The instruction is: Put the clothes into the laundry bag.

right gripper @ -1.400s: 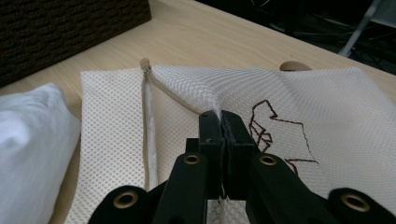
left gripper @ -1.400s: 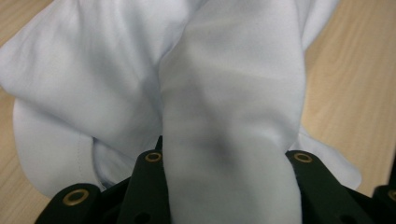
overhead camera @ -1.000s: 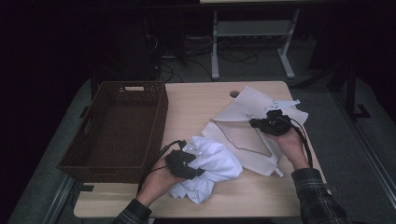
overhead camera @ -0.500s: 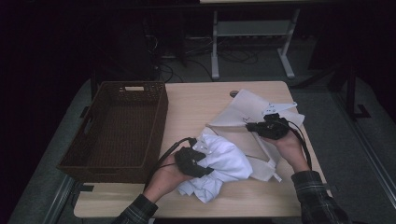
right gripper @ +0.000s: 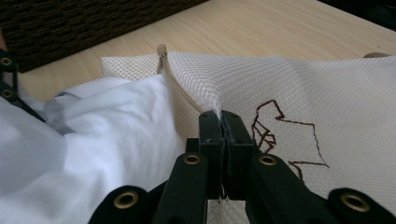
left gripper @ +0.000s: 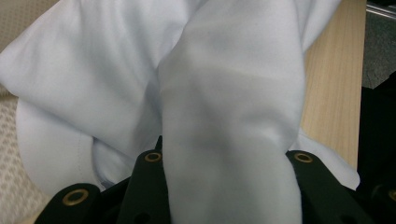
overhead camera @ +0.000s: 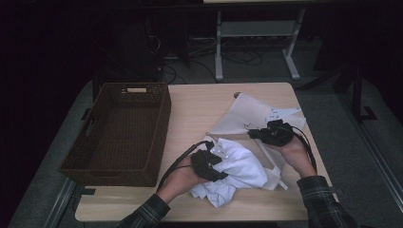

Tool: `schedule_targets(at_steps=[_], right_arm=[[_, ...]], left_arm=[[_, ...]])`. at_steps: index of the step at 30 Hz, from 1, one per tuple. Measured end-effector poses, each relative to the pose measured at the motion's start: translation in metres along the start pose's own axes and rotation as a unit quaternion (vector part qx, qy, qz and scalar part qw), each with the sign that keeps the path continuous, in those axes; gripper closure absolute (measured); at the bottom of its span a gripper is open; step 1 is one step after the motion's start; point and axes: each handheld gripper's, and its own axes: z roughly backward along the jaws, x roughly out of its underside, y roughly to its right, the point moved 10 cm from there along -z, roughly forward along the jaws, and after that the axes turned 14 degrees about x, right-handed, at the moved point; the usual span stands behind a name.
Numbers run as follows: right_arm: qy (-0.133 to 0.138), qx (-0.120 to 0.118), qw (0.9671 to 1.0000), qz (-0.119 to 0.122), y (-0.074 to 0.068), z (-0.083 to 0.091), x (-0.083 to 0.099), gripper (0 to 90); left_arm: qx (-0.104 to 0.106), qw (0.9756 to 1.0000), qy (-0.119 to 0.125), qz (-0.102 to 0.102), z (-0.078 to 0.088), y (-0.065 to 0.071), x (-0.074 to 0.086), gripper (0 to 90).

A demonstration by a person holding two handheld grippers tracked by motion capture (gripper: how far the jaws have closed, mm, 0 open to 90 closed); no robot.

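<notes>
A crumpled white shirt lies on the wooden table at the front middle. My left gripper is shut on a thick fold of the shirt, which bulges up between the two black jaws. A white mesh bag with a dark stitched drawing lies to the right of the shirt. My right gripper is shut on the bag's zippered edge and lifts it a little. In the right gripper view the shirt lies against the raised mesh.
A dark brown wicker basket stands on the table's left part, with nothing visible in it. A zipper pull sits at the bag's corner. Bare tabletop lies behind the bag. Beyond the table stand metal table legs and cables on a dark floor.
My left hand has carried the shirt to the right, toward the lifted edge of the mesh bag. The right gripper has kept its grip and place.
</notes>
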Motion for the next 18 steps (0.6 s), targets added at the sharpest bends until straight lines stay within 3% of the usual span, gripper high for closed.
schedule_targets(at_steps=[6,10,18], right_arm=[[0.000,-0.008,1.0000,0.003,-0.005,0.001,0.002,87.1],[0.002,-0.015,0.9999,0.004,-0.009,0.001,0.002,87.1],[0.001,-0.029,0.9995,0.011,-0.022,-0.001,-0.001,87.2]], left_arm=[[-0.002,1.0000,0.000,0.005,-0.004,-0.009,-0.001,65.0],[-0.022,0.9997,-0.007,0.010,-0.002,-0.018,0.003,65.0],[-0.044,0.9980,0.001,0.045,0.008,-0.035,0.015,65.1]])
